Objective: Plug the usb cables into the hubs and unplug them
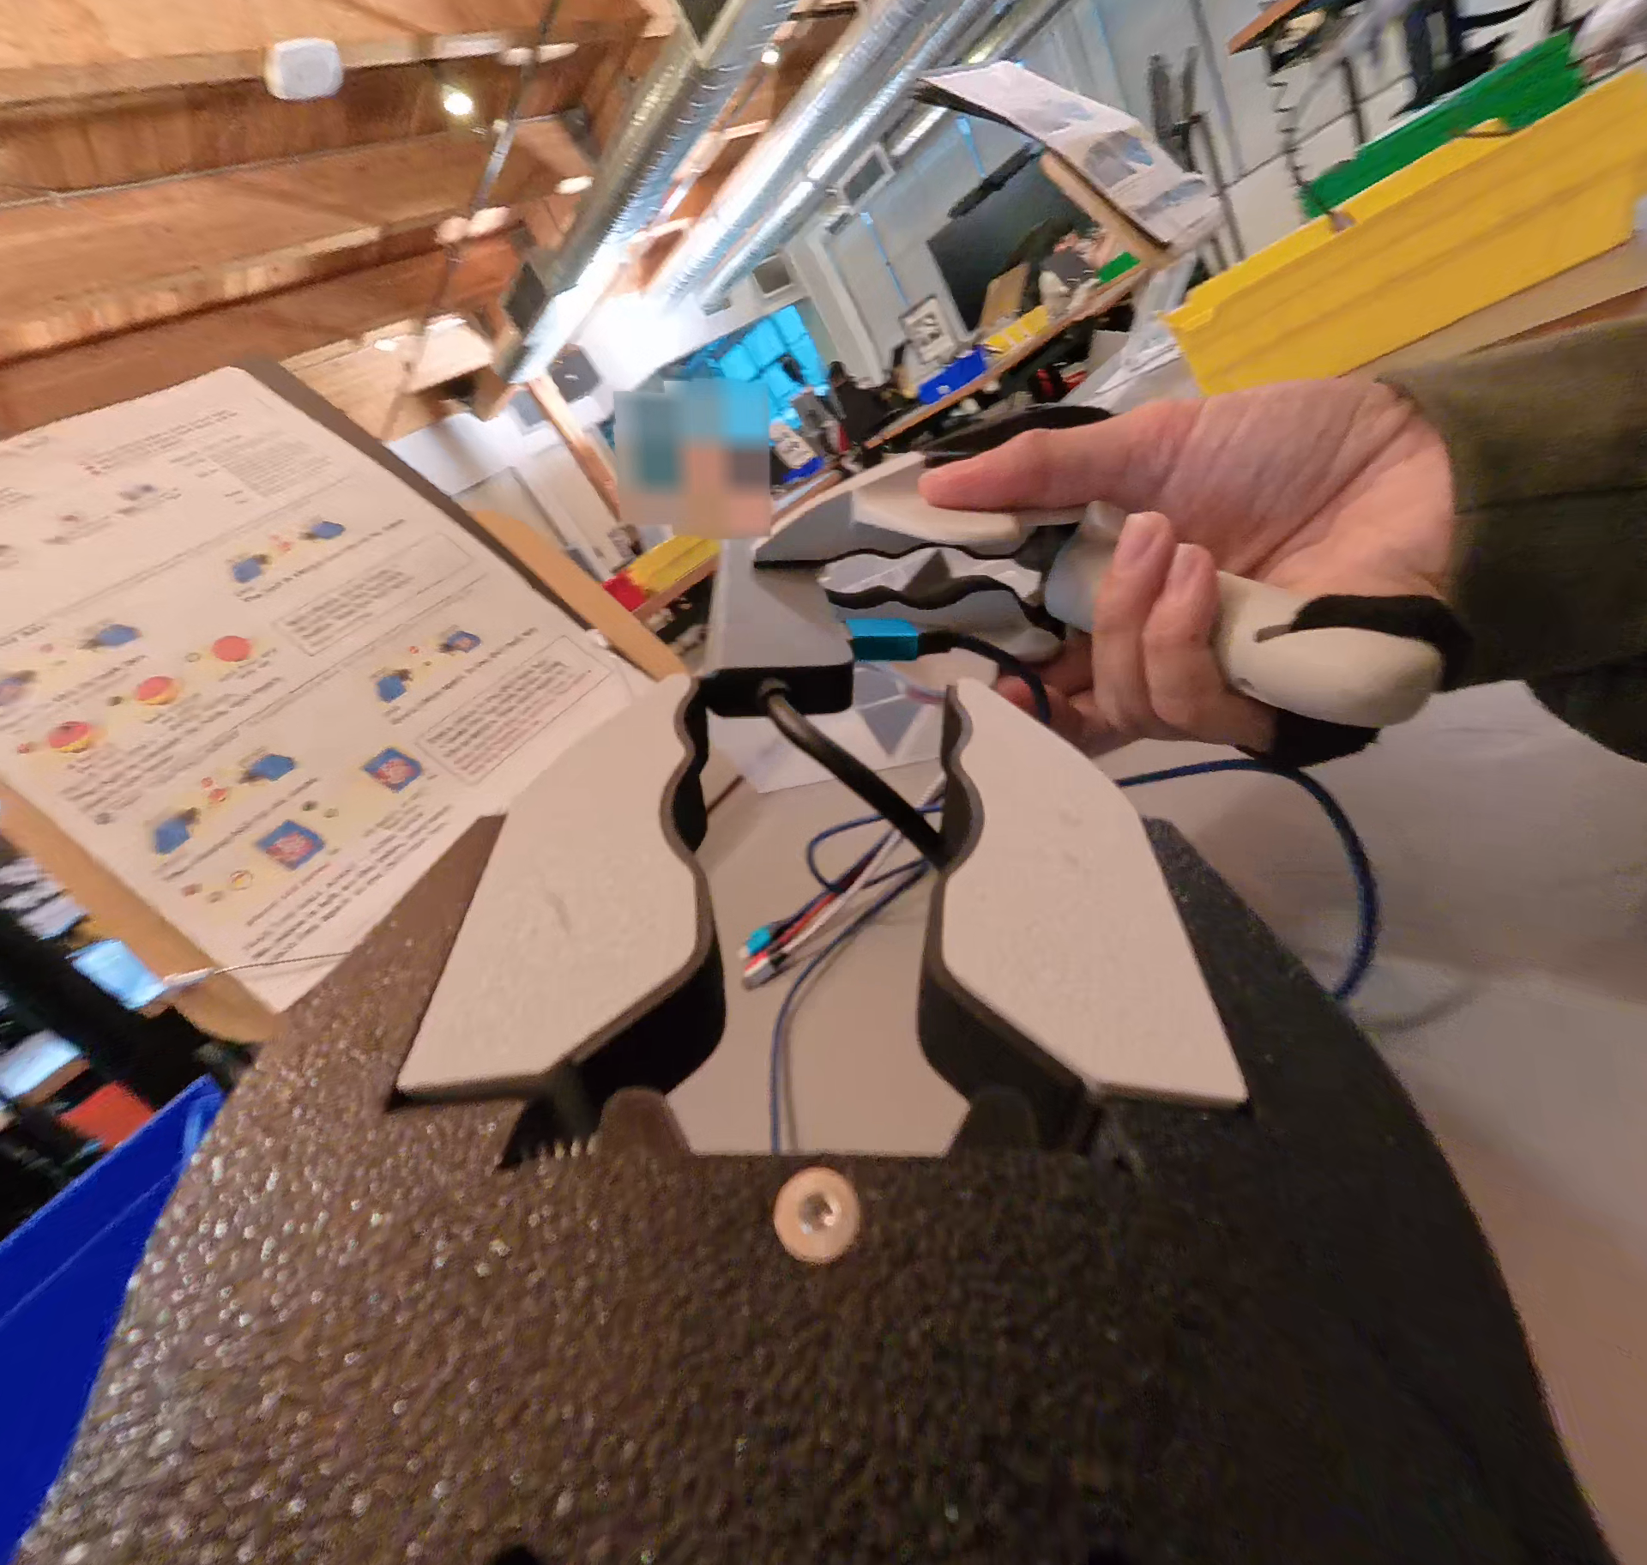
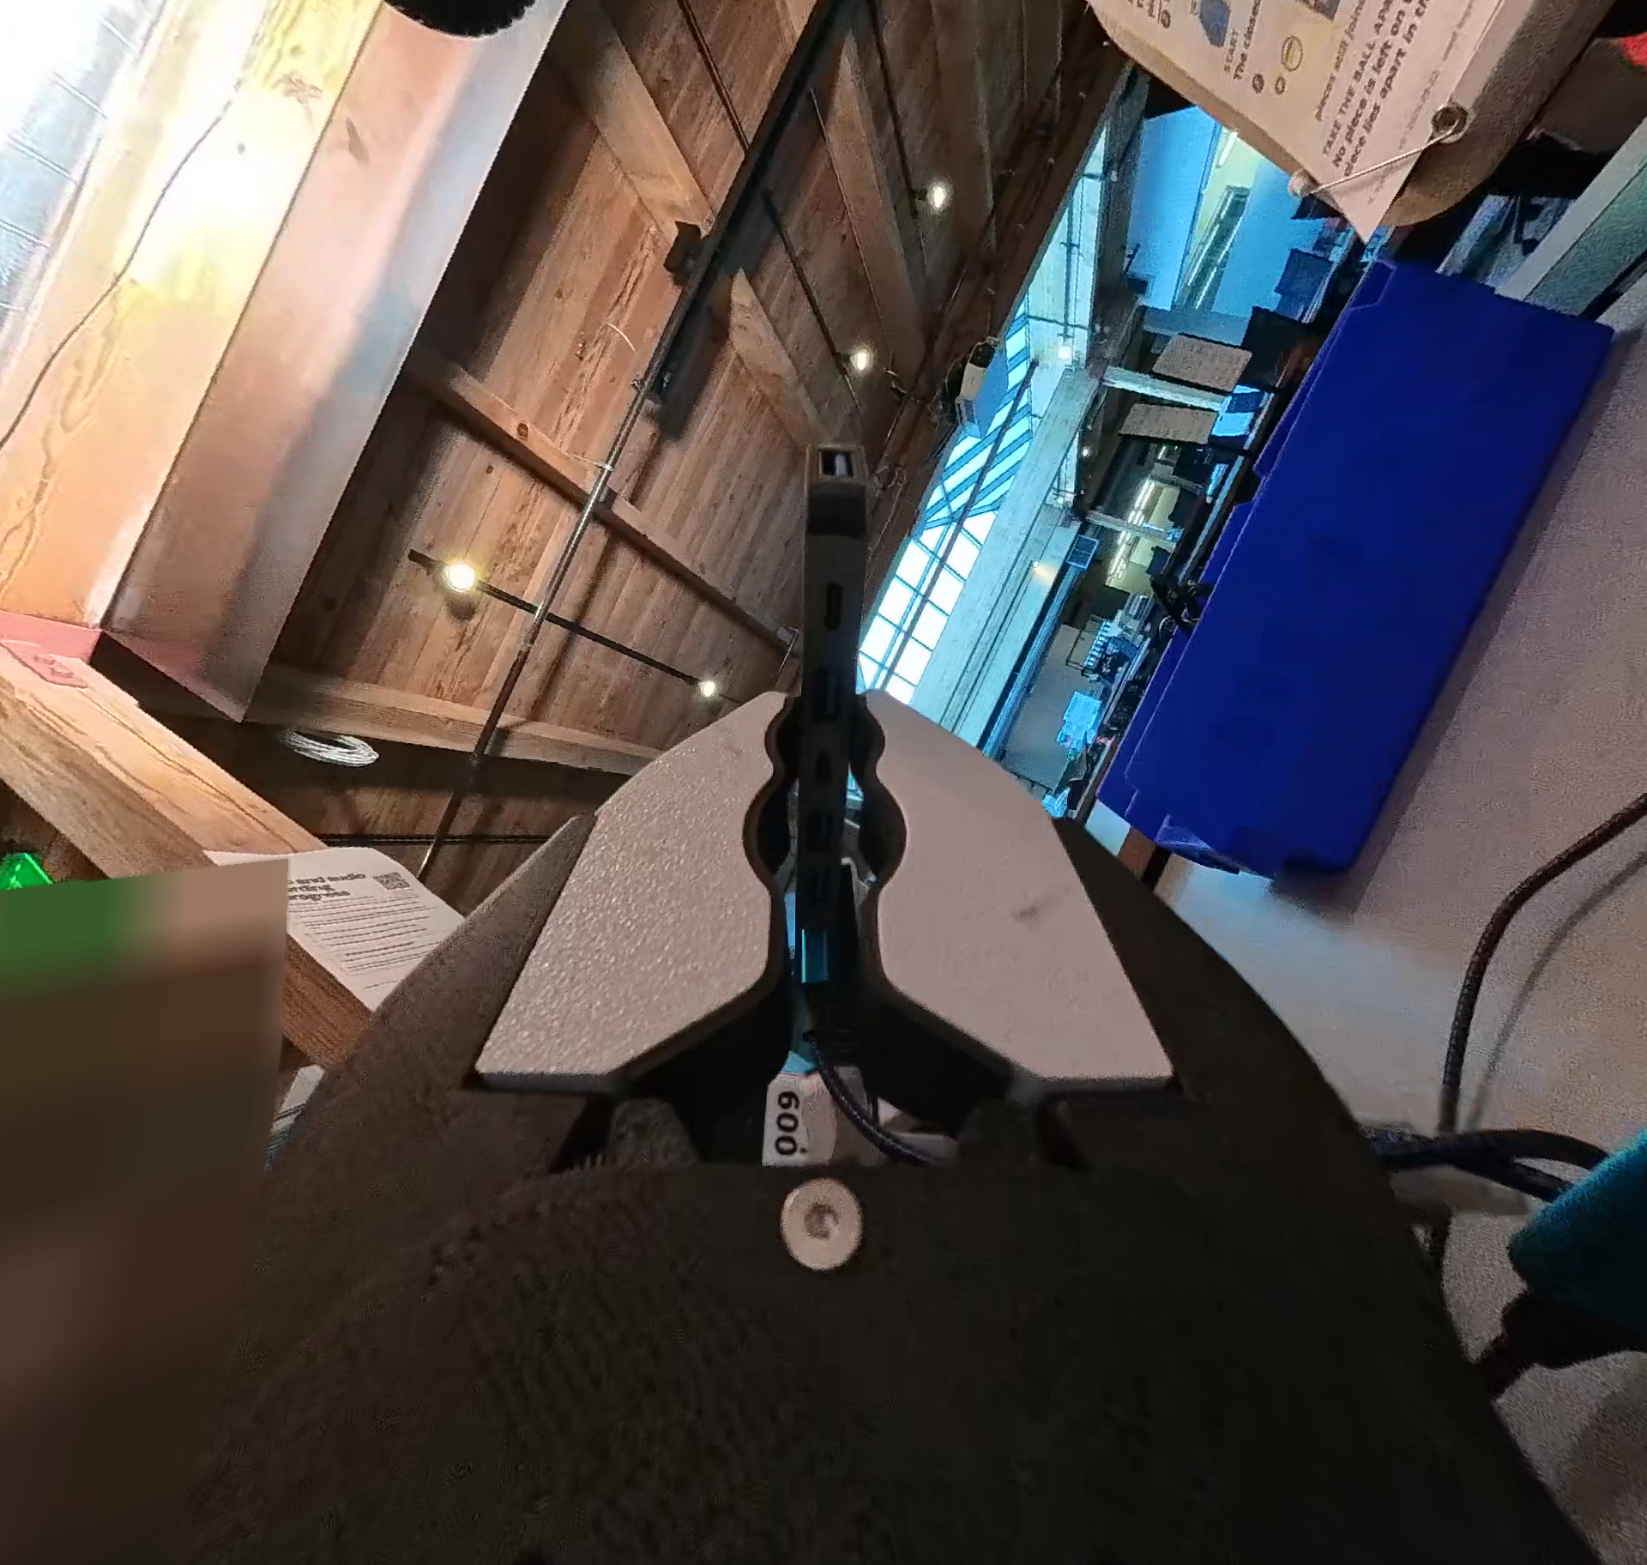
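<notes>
From your left wrist view, your left gripper (image 1: 820,711) was spread wide and held nothing. Its two grey fingers (image 1: 579,880) stood well apart, and the black end of the USB hub (image 1: 774,631) sat just past the tips, touching neither one that you could see. A thick black cord (image 1: 856,773) ran down from that end through the gap between the fingers. A teal plug (image 1: 884,640) was pushed into the side of the hub. Your right hand (image 1: 1248,559) came in from the right with the right gripper (image 1: 802,542), which pinched the hub. On the pale table (image 1: 1470,898) below lay a loose bunch of thin cables (image 1: 802,925) and a blue cable (image 1: 1346,862) in a loop. An instruction sheet (image 1: 267,657) stood close on the left, a blue bin (image 1: 62,1308) lower left, and a yellow bin (image 1: 1426,265) far right. The table to the right looked free.

From your right wrist view, your right gripper (image 2: 824,711) was pressed onto the USB hub (image 2: 833,595). The dark, thin hub stuck out past the fingertips, with small ports along its edge. The teal plug (image 2: 813,952) sat low between the fingers. A blue bin (image 2: 1337,595) was off to the right.
</notes>
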### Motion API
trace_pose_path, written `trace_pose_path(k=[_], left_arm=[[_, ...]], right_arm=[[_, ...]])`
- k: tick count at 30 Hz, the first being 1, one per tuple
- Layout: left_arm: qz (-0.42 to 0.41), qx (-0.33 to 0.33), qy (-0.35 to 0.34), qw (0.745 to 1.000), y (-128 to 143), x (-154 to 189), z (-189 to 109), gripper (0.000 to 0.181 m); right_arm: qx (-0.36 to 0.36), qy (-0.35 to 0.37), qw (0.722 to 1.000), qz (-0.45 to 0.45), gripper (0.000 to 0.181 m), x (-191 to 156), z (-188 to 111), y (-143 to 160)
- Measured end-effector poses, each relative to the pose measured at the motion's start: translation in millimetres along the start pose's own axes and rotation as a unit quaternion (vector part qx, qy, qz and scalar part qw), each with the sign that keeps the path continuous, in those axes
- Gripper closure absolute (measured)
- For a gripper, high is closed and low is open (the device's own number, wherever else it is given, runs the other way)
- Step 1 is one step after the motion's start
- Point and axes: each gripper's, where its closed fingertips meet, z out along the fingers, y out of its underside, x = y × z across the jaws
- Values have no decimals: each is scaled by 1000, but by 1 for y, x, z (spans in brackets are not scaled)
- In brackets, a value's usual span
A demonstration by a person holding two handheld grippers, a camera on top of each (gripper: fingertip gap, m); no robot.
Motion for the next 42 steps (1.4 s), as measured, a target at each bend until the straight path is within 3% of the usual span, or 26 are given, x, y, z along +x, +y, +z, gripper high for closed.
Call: trace_pose_path(k=[3,11,14,19,25,32,42], left_arm=[[-14,-10,62,998,-1,10,-3,129],[34,-41,3,999,6,3,2,136],[3,-39,17,999,4,6,3,141],[-1,-51,38,998,2,9,3,135],[17,-90,-25,996,2,1,12,138],[-8,-25,-67,997,-2,3,14,143],[-7,-16,-59,998,0,0,6,152]], right_arm=[[-5,-1,1000,-4,172,-2,-3,-3],[5,10,1000,-14,172,0,-4,-7],[7,7,1000,-14,171,-1,-5,-9],[13,12,999,-33,172,-6,-4,-10],[35,27,996,-73,171,-14,-2,-16],[22,29,996,-84,171,-17,-3,-16],[4,34,997,-75,171,-10,-2,-9]])
